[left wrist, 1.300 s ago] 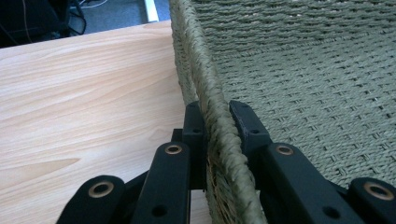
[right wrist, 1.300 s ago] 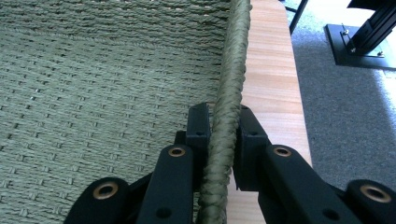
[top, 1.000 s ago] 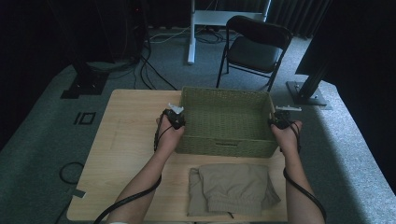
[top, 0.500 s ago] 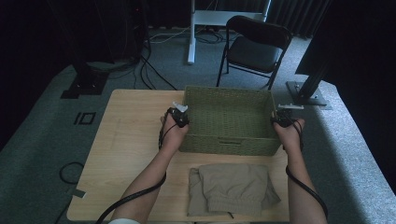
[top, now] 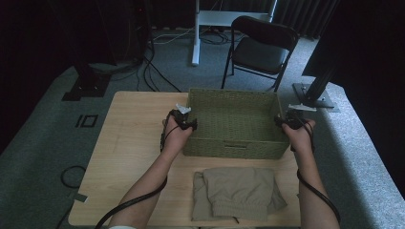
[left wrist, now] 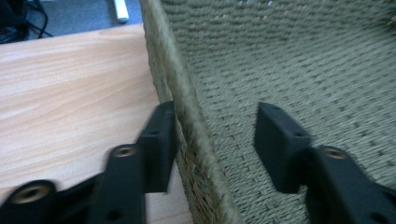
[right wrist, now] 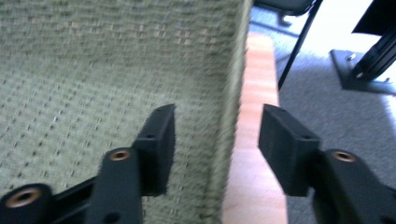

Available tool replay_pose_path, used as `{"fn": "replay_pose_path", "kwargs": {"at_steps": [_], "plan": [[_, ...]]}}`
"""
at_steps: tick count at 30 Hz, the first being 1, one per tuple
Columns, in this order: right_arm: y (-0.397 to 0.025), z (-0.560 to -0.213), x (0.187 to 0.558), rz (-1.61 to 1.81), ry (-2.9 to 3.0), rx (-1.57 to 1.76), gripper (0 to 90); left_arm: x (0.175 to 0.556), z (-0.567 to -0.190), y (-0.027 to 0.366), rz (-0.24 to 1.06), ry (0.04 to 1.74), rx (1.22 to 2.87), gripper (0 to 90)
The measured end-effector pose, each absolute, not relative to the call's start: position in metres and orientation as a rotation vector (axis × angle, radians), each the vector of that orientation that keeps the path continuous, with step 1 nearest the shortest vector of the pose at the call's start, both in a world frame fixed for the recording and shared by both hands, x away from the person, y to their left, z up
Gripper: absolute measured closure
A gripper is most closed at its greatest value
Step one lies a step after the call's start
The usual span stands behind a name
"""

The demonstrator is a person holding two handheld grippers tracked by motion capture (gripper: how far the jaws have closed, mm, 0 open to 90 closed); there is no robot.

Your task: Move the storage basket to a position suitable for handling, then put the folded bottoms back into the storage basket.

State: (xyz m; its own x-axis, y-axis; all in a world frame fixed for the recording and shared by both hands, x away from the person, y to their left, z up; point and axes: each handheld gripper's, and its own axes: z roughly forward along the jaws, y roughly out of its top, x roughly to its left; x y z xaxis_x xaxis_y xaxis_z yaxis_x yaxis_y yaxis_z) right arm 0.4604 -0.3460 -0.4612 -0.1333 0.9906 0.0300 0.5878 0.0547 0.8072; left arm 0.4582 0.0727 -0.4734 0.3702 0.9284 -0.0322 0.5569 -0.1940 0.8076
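Rough woven basket (top: pixel 229 143) (pale wood table (top: pixel 129 143))

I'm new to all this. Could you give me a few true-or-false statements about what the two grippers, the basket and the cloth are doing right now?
1. The woven basket is empty. True.
2. The left gripper has its fingers astride the basket's side wall, one outside and one inside. True.
3. The right gripper is clamped on the folded cloth. False: it is open, astride the basket's other side wall.
4. The folded cloth lies inside the basket. False: it lies on the table, in front of the basket.
5. A folding chair stands beyond the table. True.
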Motion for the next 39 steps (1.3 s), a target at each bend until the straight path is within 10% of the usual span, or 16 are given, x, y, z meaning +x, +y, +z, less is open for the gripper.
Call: {"fn": "replay_pose_path", "kwargs": {"at_steps": [3,13,39], "plan": [[-0.347,-0.457,0.459,0.993,1.753,1.53,23.3,0.454,-0.461,0.077,0.641,1.258,1.846,38.2],[-0.337,-0.438,0.44,1.164,1.74,1.509,23.1,0.435,-0.429,0.075,0.736,1.037,1.835,18.7],[-0.299,-0.421,0.354,1.243,1.891,1.236,12.6,0.352,-0.428,0.068,0.489,0.859,1.931,18.6]]}}
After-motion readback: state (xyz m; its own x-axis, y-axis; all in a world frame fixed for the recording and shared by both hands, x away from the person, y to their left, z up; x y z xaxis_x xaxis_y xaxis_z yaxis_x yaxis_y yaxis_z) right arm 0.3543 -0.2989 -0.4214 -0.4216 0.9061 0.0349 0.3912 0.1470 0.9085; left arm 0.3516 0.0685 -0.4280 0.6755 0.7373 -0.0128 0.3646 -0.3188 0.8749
